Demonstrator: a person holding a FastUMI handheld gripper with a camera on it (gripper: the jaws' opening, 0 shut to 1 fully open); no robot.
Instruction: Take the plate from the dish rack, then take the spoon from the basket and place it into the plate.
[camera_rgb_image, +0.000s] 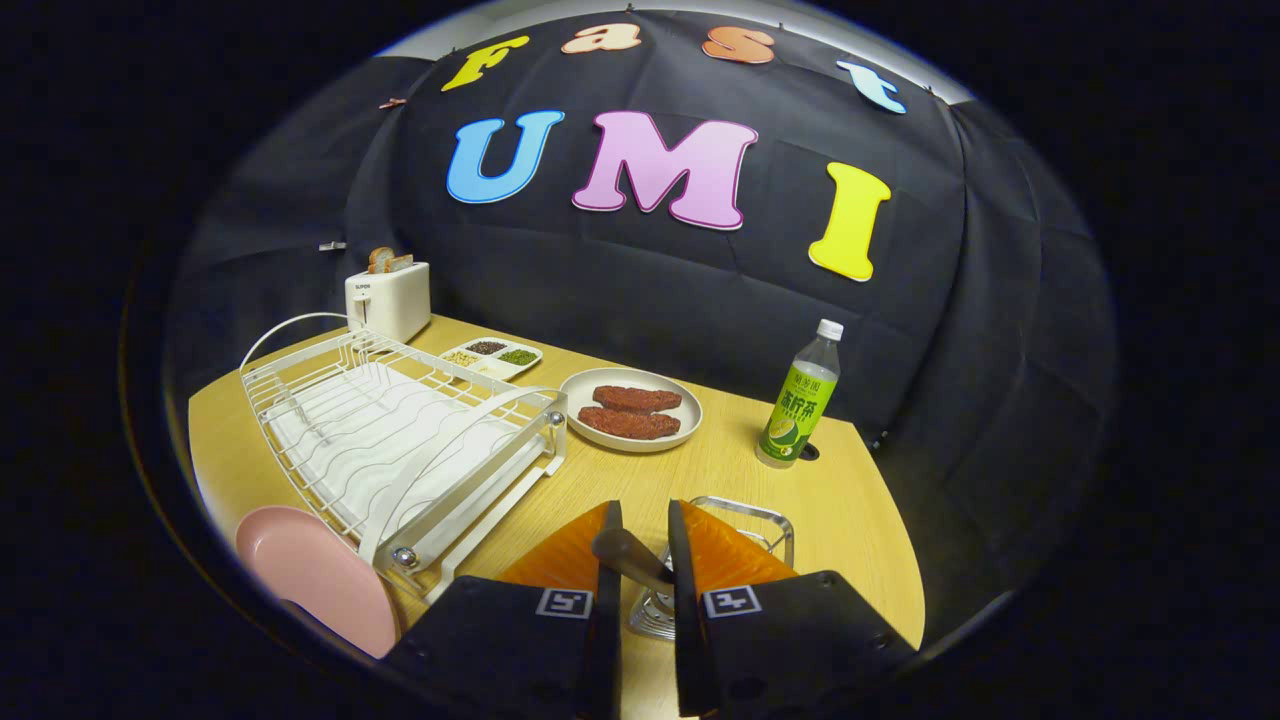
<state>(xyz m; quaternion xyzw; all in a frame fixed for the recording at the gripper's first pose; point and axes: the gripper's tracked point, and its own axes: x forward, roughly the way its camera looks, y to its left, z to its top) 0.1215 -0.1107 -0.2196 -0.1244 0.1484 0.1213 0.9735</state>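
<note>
My gripper (640, 515) hangs low over the wooden table (720, 470), its fingers closed on the grey handle of the spoon (628, 556), which crosses slantwise between them. Just beyond and under the fingertips stands the small metal wire basket (752, 515), partly hidden by the fingers. The pink plate (315, 575) lies flat on the table to the left of the fingers, beside the near end of the white wire dish rack (400, 440). No dishes stand in the rack.
Beyond the rack stand a white toaster (388, 295) holding bread and a divided dish of grains (492, 357). A beige plate with two pieces of meat (630, 410) lies ahead of the fingers. A green bottle (800, 400) stands ahead to the right, near the table's far edge.
</note>
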